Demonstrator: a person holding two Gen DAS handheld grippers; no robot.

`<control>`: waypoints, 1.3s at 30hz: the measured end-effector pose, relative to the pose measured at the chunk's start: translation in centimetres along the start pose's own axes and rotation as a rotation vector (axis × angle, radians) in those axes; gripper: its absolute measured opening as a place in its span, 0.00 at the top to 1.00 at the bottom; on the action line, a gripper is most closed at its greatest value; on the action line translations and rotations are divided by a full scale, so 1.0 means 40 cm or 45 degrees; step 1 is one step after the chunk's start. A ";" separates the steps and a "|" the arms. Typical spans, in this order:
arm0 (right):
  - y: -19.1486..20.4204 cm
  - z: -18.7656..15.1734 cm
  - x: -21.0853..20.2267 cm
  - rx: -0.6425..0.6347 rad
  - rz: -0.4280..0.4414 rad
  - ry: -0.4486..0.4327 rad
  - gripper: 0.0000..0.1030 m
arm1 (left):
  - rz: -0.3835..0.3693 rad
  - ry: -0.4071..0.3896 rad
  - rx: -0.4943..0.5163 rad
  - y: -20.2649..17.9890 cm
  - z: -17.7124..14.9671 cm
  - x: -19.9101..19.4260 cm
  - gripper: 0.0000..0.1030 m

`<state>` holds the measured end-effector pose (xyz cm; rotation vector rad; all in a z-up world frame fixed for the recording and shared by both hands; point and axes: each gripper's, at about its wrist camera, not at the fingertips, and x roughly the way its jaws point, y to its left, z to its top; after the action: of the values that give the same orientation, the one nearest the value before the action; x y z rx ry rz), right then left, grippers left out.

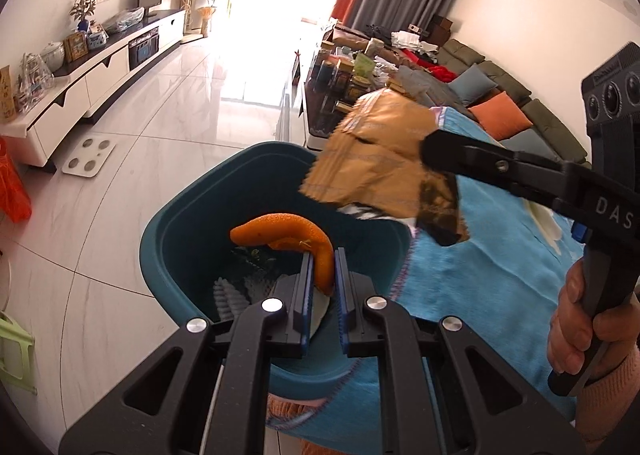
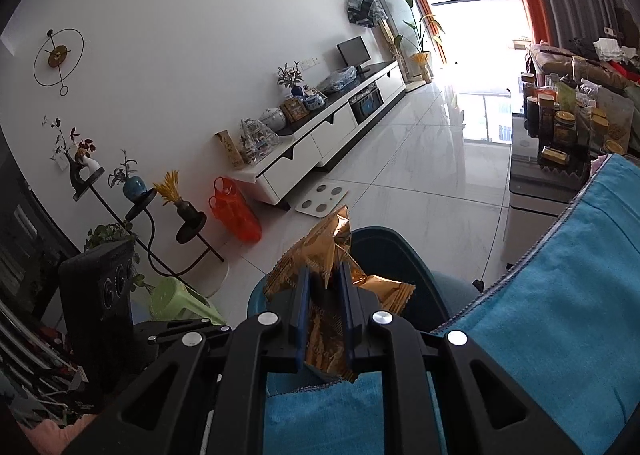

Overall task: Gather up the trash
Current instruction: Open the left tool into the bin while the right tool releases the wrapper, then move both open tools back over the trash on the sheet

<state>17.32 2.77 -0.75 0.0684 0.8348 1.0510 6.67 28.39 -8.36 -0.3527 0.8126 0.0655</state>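
So the left gripper [image 1: 323, 275] is clamped nearly shut on a curl of orange peel [image 1: 294, 241], and it's already hanging right over the open mouth of the teal bin [image 1: 172, 223], w/ the peel's long axis arcing out to the left above the junk inside. The right gripper [image 2: 324, 295] is pinched tight on a crinkly gold wrapper [image 2: 320, 251], which sits over the bin's rim on the blue-cloth side, so not quite centred yet. Imo the left hand is the one better placed to drop first; the right prob needs to come a bit further in over the opening b4 letting go.
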 end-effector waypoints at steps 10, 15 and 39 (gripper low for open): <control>-0.022 0.003 0.091 0.069 -0.059 0.110 0.82 | 0.013 0.043 -0.034 0.022 0.017 0.071 0.90; -0.033 -0.002 0.071 0.085 -0.065 0.095 0.76 | 0.007 0.042 -0.090 0.038 0.017 0.092 0.88; -0.205 -0.284 -0.606 0.203 -0.394 -0.300 0.54 | -0.476 -0.071 0.418 -0.472 -0.115 -0.043 0.50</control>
<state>10.65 -24.31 1.75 0.1883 0.6871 0.6694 5.86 9.24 -4.68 -0.1858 0.6775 -0.4016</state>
